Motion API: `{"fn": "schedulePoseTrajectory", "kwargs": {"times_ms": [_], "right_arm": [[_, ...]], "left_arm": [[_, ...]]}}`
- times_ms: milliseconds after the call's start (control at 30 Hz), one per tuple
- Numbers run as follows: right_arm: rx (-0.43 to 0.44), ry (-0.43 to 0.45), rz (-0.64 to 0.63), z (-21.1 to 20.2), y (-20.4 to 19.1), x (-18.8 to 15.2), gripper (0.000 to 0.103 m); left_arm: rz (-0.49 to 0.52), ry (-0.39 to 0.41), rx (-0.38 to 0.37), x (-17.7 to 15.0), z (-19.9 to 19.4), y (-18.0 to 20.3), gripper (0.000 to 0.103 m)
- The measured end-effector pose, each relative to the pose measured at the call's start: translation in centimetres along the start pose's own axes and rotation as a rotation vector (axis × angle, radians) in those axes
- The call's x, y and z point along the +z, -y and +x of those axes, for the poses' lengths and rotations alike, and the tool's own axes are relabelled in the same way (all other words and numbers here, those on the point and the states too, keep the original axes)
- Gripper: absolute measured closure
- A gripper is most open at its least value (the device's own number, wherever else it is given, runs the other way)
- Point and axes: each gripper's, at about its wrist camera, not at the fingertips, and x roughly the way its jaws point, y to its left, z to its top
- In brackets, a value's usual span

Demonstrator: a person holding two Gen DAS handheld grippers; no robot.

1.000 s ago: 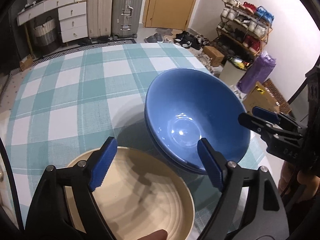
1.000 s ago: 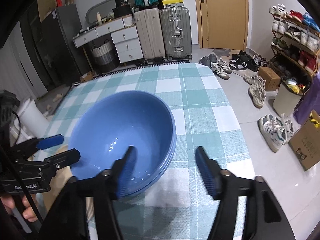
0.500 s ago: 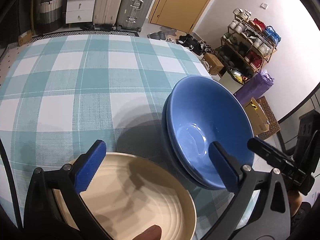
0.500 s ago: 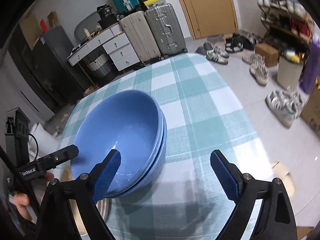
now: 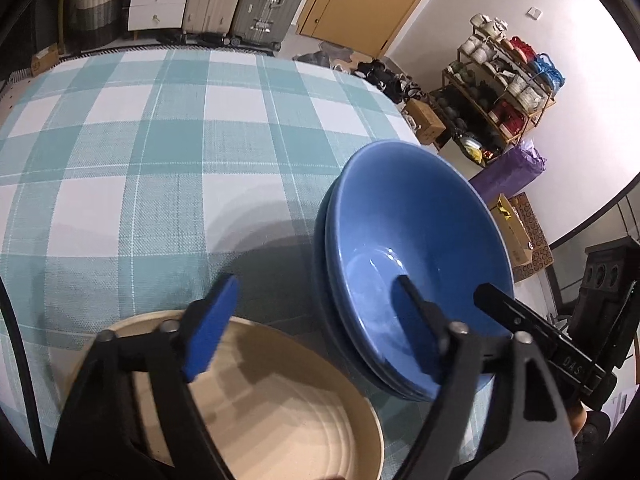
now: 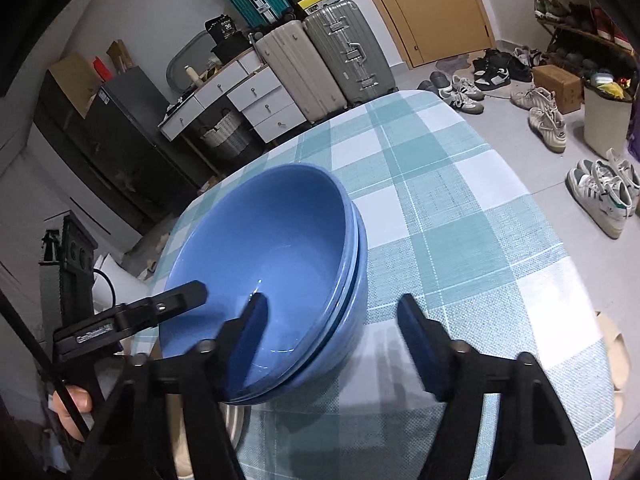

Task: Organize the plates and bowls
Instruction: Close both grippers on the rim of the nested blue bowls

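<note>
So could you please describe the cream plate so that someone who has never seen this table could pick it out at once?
Start at the table with the teal and white checked cloth and go to its near edge. There, beside the stack of blue bowls, lies the cream plate. It is the only pale, flat, ringed dish; its neighbours are deep and blue.

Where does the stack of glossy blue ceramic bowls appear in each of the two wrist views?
Left wrist view: the stack of glossy blue ceramic bowls sits right of centre, beside the cream ribbed plate.
Right wrist view: the stack sits left of centre.
Shared landmark: the grey hard-shell suitcase behind the table.
</note>
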Motion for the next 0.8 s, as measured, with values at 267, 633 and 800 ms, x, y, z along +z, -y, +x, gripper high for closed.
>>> {"fn": "schedulePoseTrajectory", "kwargs": {"times_ms": [267,633,800], "right_arm": [[-0.009,0.019,-0.034,-0.4,-0.8,0.1,0.064],[-0.04,0.037,-0.051,-0.7,-1.3,0.2,0.065],[-0.042,0.043,-0.057,-1.0,-1.5,0.3,0.065]], "left_arm": [[0.025,0.008,-0.011,0.0,0.3,0.9,0.067],[0.093,0.025,0.004,-0.3,-0.6,2.4,0.075],[0.099,0.036,0.002,-0.4,-1.3,2.7,0.075]]}}
